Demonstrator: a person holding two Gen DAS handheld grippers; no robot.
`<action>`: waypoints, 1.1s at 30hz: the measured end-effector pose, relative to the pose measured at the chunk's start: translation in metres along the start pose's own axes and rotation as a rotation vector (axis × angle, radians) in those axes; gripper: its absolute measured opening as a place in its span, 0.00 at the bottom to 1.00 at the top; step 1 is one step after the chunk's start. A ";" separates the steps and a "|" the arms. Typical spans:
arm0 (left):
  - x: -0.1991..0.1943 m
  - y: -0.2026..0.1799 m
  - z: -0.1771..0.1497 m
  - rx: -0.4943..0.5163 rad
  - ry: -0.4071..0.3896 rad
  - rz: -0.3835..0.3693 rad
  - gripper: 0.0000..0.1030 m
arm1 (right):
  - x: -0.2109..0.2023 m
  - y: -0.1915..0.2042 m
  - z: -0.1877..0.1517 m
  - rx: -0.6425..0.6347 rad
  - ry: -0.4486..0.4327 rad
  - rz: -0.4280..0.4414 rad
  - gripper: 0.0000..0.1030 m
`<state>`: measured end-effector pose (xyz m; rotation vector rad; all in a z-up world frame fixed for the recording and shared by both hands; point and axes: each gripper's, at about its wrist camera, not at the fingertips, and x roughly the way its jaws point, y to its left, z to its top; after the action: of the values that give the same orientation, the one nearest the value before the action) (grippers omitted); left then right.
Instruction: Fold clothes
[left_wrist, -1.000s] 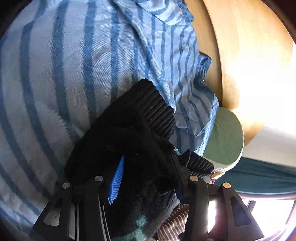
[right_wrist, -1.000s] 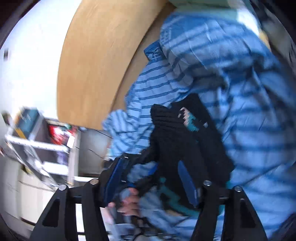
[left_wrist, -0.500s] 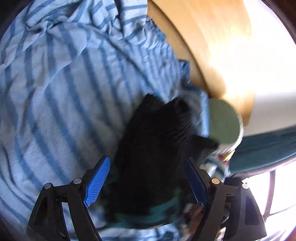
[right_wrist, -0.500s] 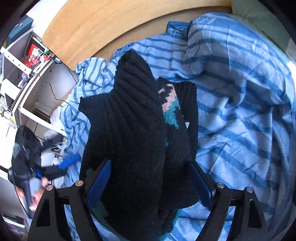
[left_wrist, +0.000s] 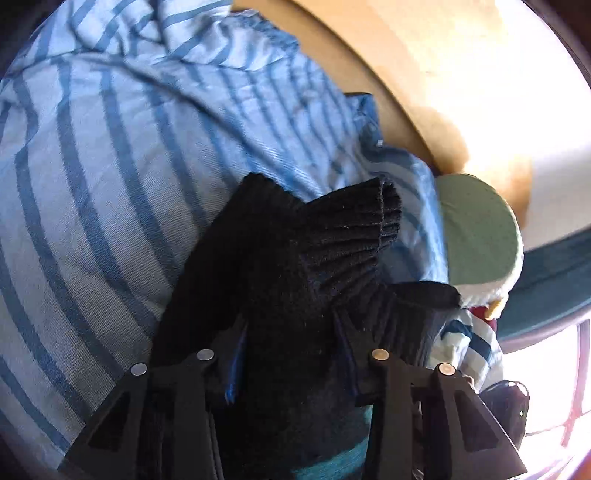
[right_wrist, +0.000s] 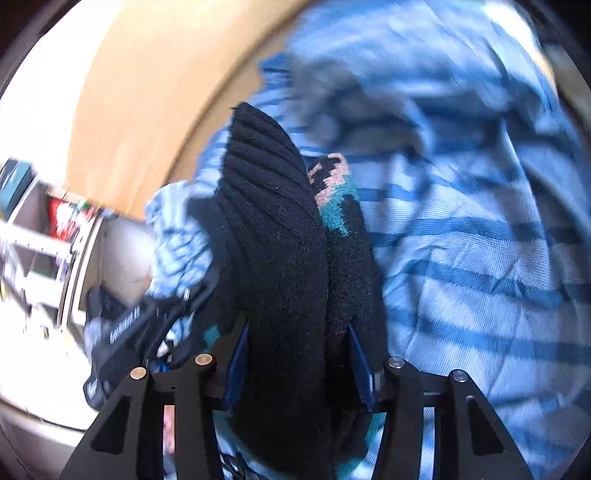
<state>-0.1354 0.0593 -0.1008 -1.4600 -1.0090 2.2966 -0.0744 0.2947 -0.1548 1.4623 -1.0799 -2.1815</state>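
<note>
A black knit sweater (left_wrist: 295, 266) with teal and pink pattern lies on a blue-striped duvet (left_wrist: 110, 166). My left gripper (left_wrist: 290, 354) is shut on a thick bunch of the sweater, its ribbed cuff fanning out ahead. In the right wrist view the sweater (right_wrist: 280, 240) stands up in a ribbed fold, with the teal and pink patch (right_wrist: 332, 195) beside it. My right gripper (right_wrist: 297, 354) is shut on that fold. The left gripper's black body (right_wrist: 136, 325) shows low at the left of this view.
A wooden headboard (left_wrist: 424, 66) curves behind the bed. A green pillow (left_wrist: 476, 232) lies at the right edge, by a teal surface and a bright window. In the right wrist view shelves (right_wrist: 40, 236) with clutter stand left of the bed.
Half a second ago both grippers were open around the sweater; now both have closed on it and the fabric bunches up between the jaws.
</note>
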 end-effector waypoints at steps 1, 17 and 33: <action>-0.004 0.002 -0.002 -0.017 -0.023 -0.012 0.39 | -0.002 0.012 0.002 -0.052 -0.002 0.005 0.51; 0.012 0.042 0.031 -0.128 0.001 -0.019 0.69 | 0.033 0.039 0.029 -0.146 0.002 -0.138 0.71; 0.004 0.074 0.029 -0.225 0.285 -0.125 0.81 | 0.015 -0.009 0.008 0.064 0.182 -0.008 0.89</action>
<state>-0.1510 -0.0054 -0.1450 -1.6962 -1.2599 1.8704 -0.0864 0.2948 -0.1703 1.6581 -1.0904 -1.9904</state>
